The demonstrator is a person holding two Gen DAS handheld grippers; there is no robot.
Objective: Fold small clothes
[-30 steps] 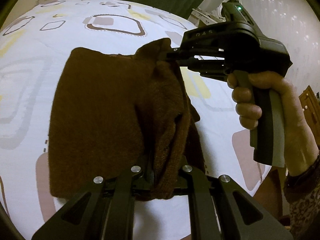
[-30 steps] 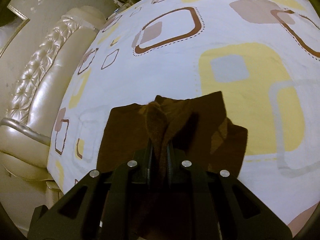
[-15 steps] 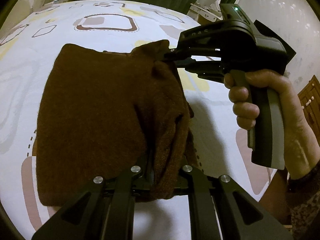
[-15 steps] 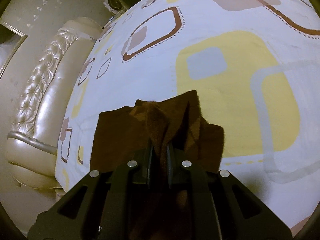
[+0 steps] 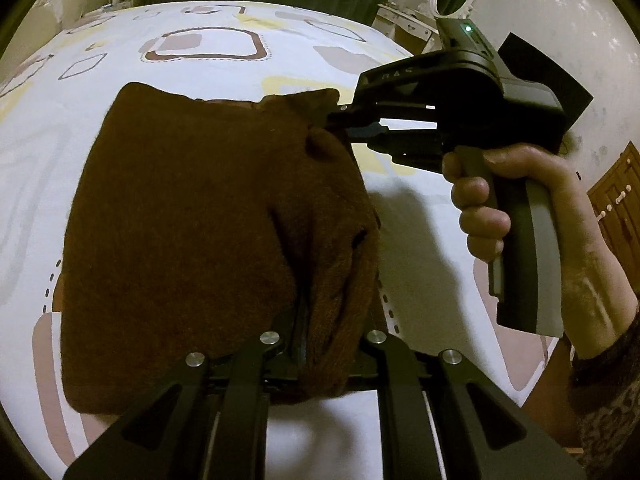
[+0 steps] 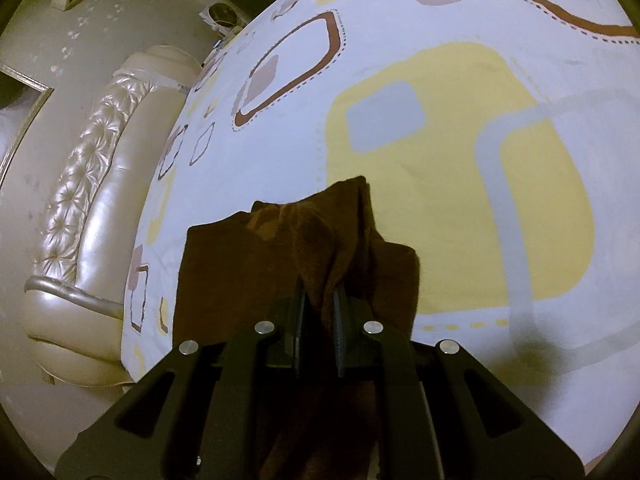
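You had one dark brown fuzzy knit garment (image 5: 192,216) and two black two-finger grippers. The garment lay partly folded on the white bedsheet with brown and yellow rounded squares (image 5: 420,240), bare sheet around it on every side, the cream tufted headboard (image 6: 80,184) well apart. Your left gripper (image 5: 320,344) was clamped on the bunched near edge; your right gripper (image 6: 318,312) pinched the far corner, lifting a fold off the sheet.

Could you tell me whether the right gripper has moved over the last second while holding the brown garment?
Yes. In the left wrist view the right gripper, clamped on the brown garment, has risen toward the brown-outlined square.
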